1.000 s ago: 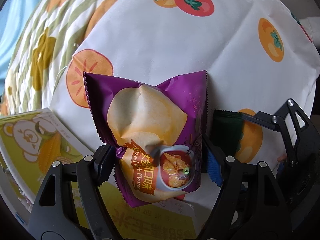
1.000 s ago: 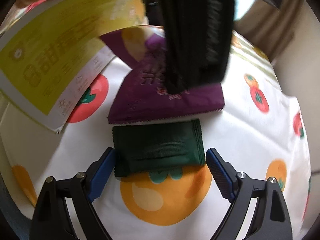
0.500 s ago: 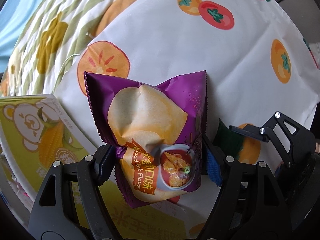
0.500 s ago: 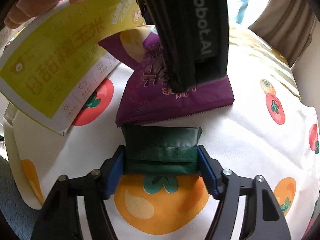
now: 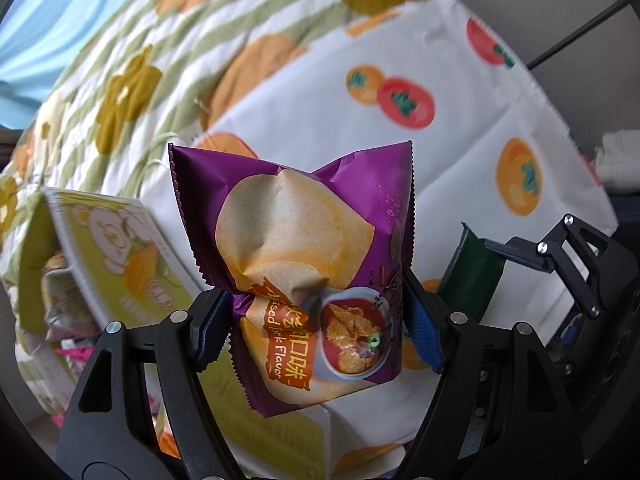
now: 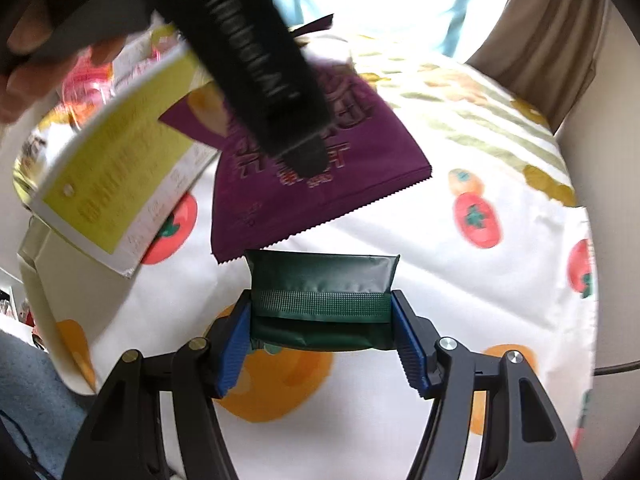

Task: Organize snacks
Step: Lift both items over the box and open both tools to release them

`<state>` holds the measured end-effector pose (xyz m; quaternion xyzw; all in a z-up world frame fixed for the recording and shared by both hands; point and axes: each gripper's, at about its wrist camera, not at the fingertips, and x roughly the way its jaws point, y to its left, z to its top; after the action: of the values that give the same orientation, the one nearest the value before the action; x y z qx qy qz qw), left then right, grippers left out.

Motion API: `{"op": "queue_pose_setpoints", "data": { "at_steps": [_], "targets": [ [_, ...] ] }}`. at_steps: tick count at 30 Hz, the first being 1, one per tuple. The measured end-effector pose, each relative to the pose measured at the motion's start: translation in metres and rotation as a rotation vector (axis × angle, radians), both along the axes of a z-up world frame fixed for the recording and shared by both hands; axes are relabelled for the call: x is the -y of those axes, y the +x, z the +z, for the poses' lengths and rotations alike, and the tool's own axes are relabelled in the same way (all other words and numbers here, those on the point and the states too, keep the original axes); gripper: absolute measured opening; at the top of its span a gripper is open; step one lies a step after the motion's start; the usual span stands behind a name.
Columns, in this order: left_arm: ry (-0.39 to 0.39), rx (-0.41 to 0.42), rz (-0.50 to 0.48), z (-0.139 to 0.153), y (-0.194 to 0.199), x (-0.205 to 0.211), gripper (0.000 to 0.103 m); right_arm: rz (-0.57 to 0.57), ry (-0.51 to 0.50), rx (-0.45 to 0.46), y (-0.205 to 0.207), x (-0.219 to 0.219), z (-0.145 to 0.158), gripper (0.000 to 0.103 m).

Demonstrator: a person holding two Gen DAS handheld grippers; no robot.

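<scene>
So both grippers are busy here. The left gripper (image 5: pixel 316 320) is pinching a purple chip bag (image 5: pixel 296 264) around its lower half, squeezing the bag in at the waist, and the bag is hanging clear above the fruit-print cloth (image 5: pixel 320 128). The right gripper (image 6: pixel 322 338) is closing its jaws onto a small dark green packet (image 6: pixel 322 280); the blue pads (image 6: pixel 234 352) are sitting against both ends of it, and the packet is bowing up a little in the middle. It looks lifted off the cloth too, though I can't be fully sure from this angle.

To the left there's a yellow-green box (image 5: pixel 120 248) with its lid flap open. Some pink and shiny wrappers are showing inside it in the right wrist view, so I'm guessing that's where the snacks are going and a few are already in. A person's hand (image 6: pixel 16 80) is showing at the top left of the right wrist view, holding the other tool.

Progress-wise: I'd say somewhere in the middle. Two snacks are picked up, neither is in the box yet. What's left is carrying both over to the opening and dropping them in. I can't see any other loose snacks on the cloth, but the view is limited.
</scene>
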<state>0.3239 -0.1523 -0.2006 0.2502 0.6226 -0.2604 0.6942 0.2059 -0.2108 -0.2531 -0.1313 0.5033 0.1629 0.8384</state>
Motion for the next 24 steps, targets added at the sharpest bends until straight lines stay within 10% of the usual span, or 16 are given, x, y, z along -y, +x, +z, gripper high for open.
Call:
{"op": "queue_pose_setpoints", "data": {
  "at_steps": [10, 24],
  "targets": [
    [-0.116, 0.163, 0.15, 0.097, -0.025, -0.03, 0.073, 0.041, 0.012, 0.096, 0.002, 0.028, 0.081, 0.06],
    [-0.159, 0.34, 0.518, 0.176, -0.028, -0.199, 0.073, 0.257, 0.111, 0.199, 0.011, -0.063, 0.162, 0.06]
  ]
}}
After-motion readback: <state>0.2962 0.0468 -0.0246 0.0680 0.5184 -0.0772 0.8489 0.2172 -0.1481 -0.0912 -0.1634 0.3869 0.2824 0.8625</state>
